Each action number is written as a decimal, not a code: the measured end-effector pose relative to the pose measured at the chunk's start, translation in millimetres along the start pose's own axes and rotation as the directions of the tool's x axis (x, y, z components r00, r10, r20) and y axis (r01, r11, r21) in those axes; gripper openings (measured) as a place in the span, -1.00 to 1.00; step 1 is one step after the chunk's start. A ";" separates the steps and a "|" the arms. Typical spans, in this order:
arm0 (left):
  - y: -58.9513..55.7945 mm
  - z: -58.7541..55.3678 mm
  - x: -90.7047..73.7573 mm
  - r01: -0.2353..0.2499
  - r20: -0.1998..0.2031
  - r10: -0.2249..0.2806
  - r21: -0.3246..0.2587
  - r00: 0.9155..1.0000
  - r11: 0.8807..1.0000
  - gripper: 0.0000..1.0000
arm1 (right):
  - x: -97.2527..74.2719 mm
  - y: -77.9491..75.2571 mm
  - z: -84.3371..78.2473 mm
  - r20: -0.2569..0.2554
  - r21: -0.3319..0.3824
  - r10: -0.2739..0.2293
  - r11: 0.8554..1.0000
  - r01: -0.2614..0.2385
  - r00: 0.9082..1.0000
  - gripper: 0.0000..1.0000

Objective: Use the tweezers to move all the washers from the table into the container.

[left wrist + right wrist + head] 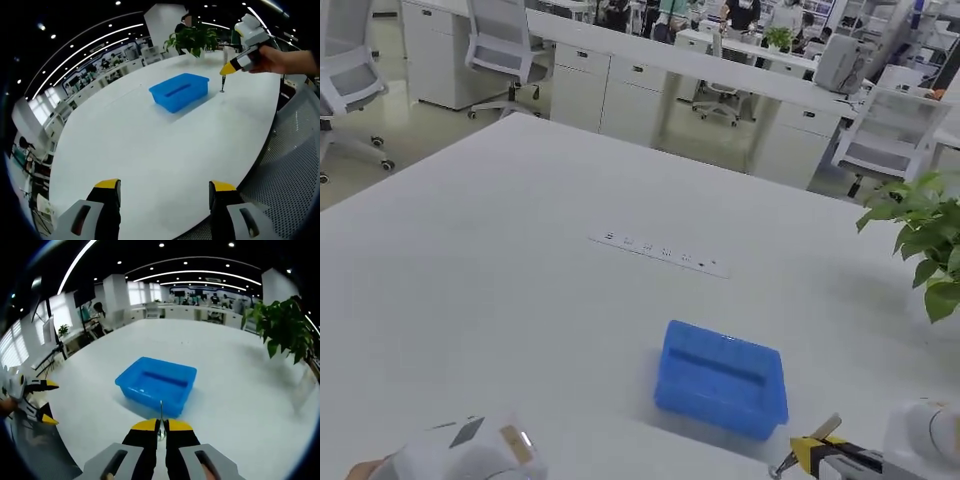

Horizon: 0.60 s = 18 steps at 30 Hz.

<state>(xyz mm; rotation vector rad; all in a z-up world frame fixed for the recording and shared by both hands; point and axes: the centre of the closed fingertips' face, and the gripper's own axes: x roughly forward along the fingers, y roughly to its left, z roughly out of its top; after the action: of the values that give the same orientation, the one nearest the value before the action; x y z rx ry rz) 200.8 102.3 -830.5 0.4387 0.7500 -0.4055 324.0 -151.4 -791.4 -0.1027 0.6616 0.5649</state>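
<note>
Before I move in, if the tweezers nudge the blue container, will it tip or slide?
The blue container looks low and wide, so tipping seems unlikely. It appears to be thin plastic, probably light, and the table looks smooth, so a nudge from the tweezers in the right hand-held gripper would likely slide it.

- White table (520,250): wide, flat, matte top
- Blue container (722,378): rectangular, open-topped, standing upright on the near right part of the top
- Socket strip (660,253): set flush mid-table, beyond the container
</note>
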 end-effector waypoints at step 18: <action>-0.8 -3.8 1.1 0.000 -0.028 0.000 0.014 1.000 1.000 0.45 | 0.5 8.1 43.0 0.079 -0.065 0.034 0.997 -0.029 0.996 -0.98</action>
<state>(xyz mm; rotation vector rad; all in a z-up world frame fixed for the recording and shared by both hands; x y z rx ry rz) 199.0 103.4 -833.9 0.4585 0.7747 -0.4054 343.9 -132.9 -757.0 -0.1287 0.5678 0.6176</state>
